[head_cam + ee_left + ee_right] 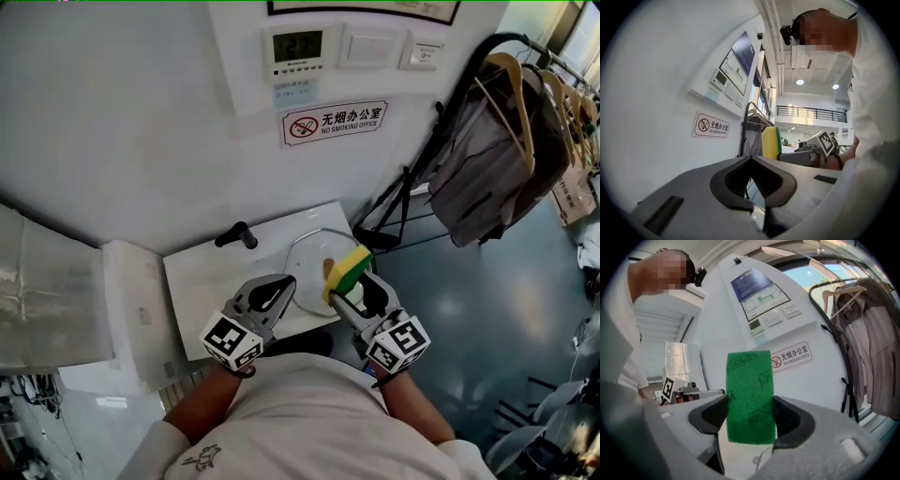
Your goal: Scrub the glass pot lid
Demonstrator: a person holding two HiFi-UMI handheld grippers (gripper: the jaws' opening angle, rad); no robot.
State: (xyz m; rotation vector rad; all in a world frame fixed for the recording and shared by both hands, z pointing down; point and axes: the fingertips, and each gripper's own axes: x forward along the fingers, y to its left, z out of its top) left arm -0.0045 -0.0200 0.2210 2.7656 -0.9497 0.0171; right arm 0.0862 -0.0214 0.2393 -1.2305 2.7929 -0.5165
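- The glass pot lid [307, 255] lies flat on the white surface [202, 286] at the centre of the head view, just above both grippers. Its right part is hidden behind the sponge [347, 267].
- It is likely stiff, fairly heavy, slick and breakable. The thin rim offers poor hold, so pinning it flat or taking its knob seems safer, though I cannot make out a knob.
- The right gripper [750, 414] is clamped on the yellow-and-green sponge, which is soft and will squash under pressure.
- The left gripper [279, 289] has its jaws together with nothing between them, at the lid's lower left.
- A no-smoking sign [335, 122] is on the wall above, and a coat rack [511, 141] stands at upper right.
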